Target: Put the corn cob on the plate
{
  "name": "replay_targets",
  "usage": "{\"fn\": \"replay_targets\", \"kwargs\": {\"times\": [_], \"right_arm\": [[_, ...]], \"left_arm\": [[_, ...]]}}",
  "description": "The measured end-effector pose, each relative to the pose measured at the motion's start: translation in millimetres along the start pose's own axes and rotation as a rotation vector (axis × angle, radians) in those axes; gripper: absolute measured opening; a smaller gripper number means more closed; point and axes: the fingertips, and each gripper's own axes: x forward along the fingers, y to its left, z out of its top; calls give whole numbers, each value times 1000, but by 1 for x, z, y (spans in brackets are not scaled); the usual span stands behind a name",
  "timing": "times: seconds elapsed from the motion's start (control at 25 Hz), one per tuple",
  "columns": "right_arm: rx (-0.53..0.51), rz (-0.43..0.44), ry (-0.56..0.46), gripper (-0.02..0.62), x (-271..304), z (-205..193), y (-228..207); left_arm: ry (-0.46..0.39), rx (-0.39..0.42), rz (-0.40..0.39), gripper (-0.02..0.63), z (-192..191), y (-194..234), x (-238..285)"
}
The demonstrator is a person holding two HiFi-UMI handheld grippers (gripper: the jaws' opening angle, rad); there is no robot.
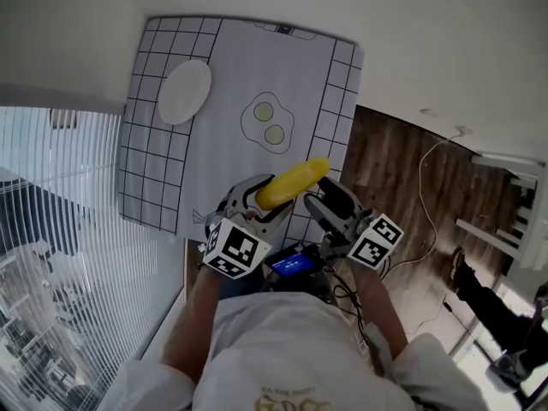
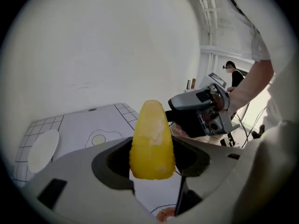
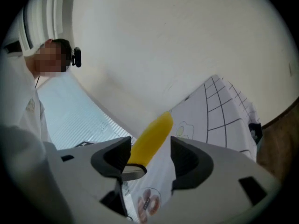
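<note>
a gridded mat [image 1: 224,75] (a fried egg [image 1: 268,122] printed on it) is laid below. the right gripper [image 1: 330,202] is held with jaws spread. a white plate [image 1: 184,91] is seen at the mat's far left. the corn cob [image 1: 293,182] is pinched by the left gripper [image 1: 257,199], well apart from the plate.

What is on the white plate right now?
Nothing: the white plate lies bare on the grid mat. The corn cob is clamped in the left tongs, away from it. The mat beneath the plate is covered.
</note>
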Motion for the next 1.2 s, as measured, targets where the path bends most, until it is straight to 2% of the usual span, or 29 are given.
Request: {"fn": "replay_targets", "kwargs": {"times": [0.2, 0.28, 0.44, 0.8, 0.92, 1.12, 1.2], "right_arm": [[83, 124, -37, 279, 6, 7, 20], [75, 157, -48, 282, 6, 13, 27], [18, 170, -34, 285, 6, 16, 34], [109, 207, -111, 283, 4, 31, 41], [149, 214, -108, 284, 6, 30, 43], [253, 217, -96, 308, 12, 22, 47], [293, 204, -105, 307, 16, 22, 46]], "left_arm": [[-62, -31, -8, 253, 20, -9, -8], [-106, -60, -10, 253, 34, -11, -15], [-197, -153, -13, 250, 57, -11, -29], [-196, -151, -20, 250, 66, -12, -31], [-188, -120, 7, 250, 67, -15, -34], [-159, 43, 69, 252, 65, -20, -41], [-156, 74, 84, 250, 62, -21, -42]]}}
